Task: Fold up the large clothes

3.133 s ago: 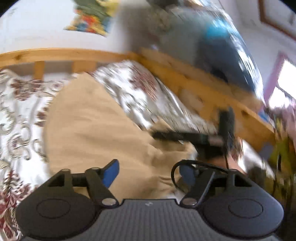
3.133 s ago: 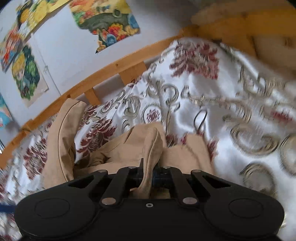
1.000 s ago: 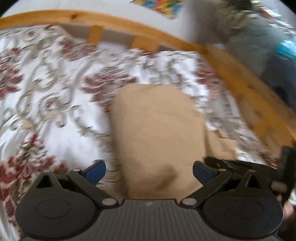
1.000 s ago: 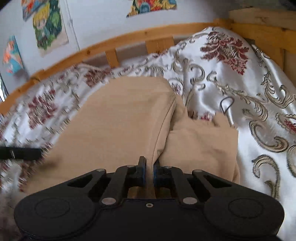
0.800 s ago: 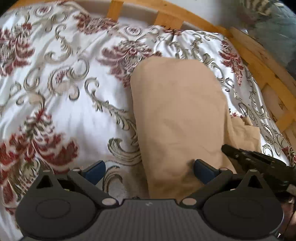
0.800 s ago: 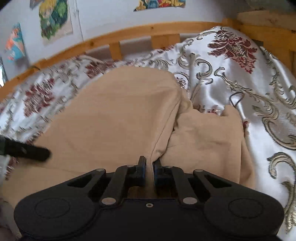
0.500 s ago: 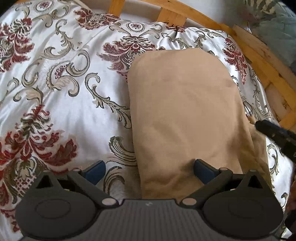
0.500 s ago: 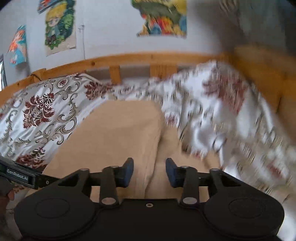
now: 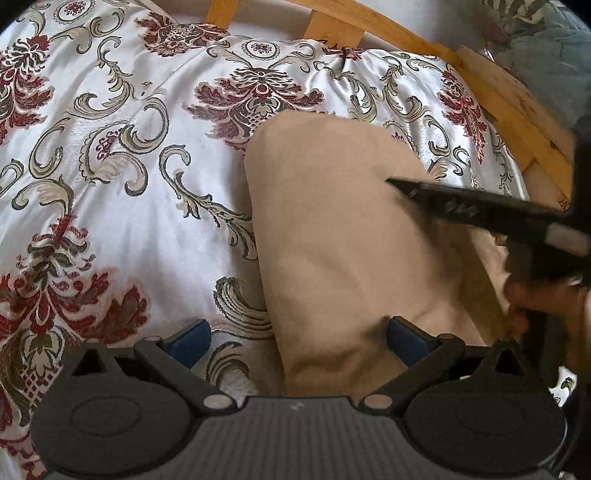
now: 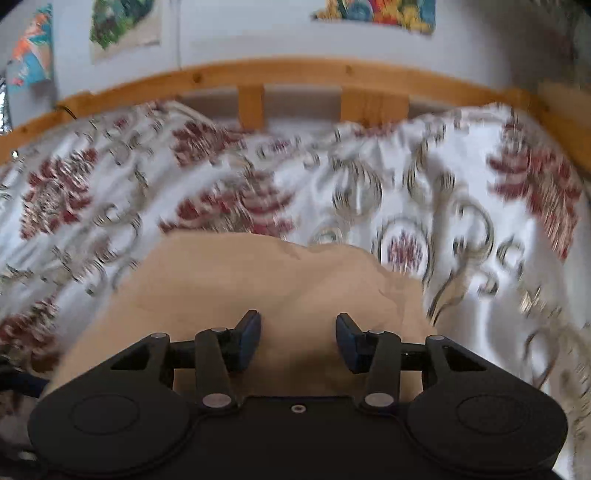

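Basically, both claws gaped empty: left claw (image 9: pixel 297 341) at the garment's (image 9: pixel 343 236) 6 o'clock hem, right claw (image 10: pixel 298 341) above it. Garment lay folded on the bed (image 9: pixel 122 177). Risk: slick bedspread might let layers slide if one ply got grabbed.

This is a bedroom in a home. A bed with a pale wooden slatted frame (image 10: pixel 280 75) fills both views, spread with a shiny white satin bedcover (image 9: pixel 110 177) woven with dark red flowers and grey-gold scrolls. Colourful cartoon posters (image 10: pixel 373 14) hang on the plain white wall (image 10: pixel 229 33) behind the rail, and a tan folded garment (image 9: pixel 332 240) lies on the cover.
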The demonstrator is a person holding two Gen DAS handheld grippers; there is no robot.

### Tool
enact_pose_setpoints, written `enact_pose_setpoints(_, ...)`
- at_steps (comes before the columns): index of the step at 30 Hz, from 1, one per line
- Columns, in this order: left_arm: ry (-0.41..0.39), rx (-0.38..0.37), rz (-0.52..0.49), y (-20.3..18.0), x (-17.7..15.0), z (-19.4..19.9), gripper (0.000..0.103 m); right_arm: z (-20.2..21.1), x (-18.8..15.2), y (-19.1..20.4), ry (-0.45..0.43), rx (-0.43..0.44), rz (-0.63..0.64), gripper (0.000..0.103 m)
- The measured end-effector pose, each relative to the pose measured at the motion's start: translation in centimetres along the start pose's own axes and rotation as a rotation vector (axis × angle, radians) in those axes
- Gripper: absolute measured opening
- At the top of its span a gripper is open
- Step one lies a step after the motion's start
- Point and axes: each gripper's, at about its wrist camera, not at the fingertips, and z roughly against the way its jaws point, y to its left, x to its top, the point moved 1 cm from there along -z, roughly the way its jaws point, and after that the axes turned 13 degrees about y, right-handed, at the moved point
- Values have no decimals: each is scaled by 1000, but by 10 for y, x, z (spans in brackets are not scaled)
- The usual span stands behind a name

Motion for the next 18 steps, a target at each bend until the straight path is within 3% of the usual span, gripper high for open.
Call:
enact_pose_setpoints(4,-13,29,-15,-5,-3,-1,103,6,-4,-6,6,-1,-27,47)
enact_pose_setpoints(7,-34,42,-17,-6,-7,0,103,40,-15,-12,-9,-6,-39,47)
enact_pose_setpoints(13,-52,60,11,-6,-10,3,103,119,-94,-22,-55,-18,-106,52)
enact_pose_setpoints(16,-49,106,0,-14,-7,4,103,131,-124,-16,-33,2,-141,53)
enact_pose_setpoints(18,-53,133,-10,-19,-6,4,103,127,-127,-6,-8,-22,-65,57)
